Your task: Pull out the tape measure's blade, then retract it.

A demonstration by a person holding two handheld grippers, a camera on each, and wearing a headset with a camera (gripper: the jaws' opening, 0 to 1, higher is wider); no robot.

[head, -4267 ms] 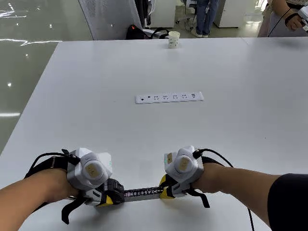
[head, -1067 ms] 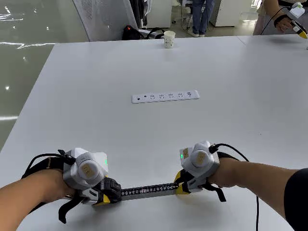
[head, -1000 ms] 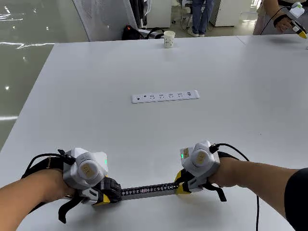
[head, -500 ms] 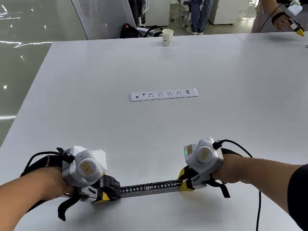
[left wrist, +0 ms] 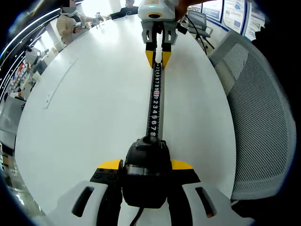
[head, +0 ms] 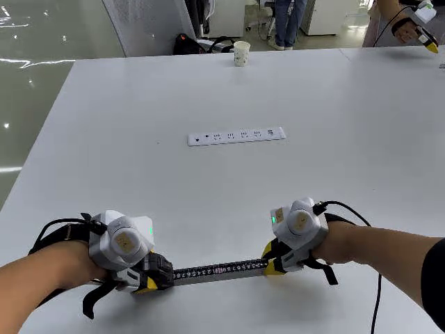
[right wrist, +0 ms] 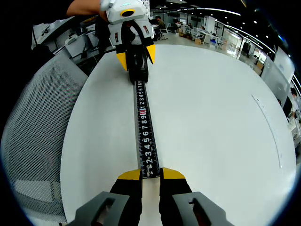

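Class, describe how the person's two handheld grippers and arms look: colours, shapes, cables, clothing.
The left gripper and right gripper share rounded white housings, each with a tan disc, a green light and black jaws tipped yellow. Black straps wrap both wrists. A black cable trails from the right gripper. A dark sleeve covers the right upper arm.

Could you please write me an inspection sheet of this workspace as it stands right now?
Surface: white table, flat, no spills seen.
Job's things: tape measure case near the front edge; blade drawn out straight between the claws, numbers facing up.
Clutter: power strip mid-table; paper cup at the far edge.
Grippers: left claw shut on the tape measure case; right claw shut on the blade's tip.
Cables: black cable runs from the right gripper back along the arm.
Surroundings: mesh chair beside the table; glossy floor; people beyond the far edge.
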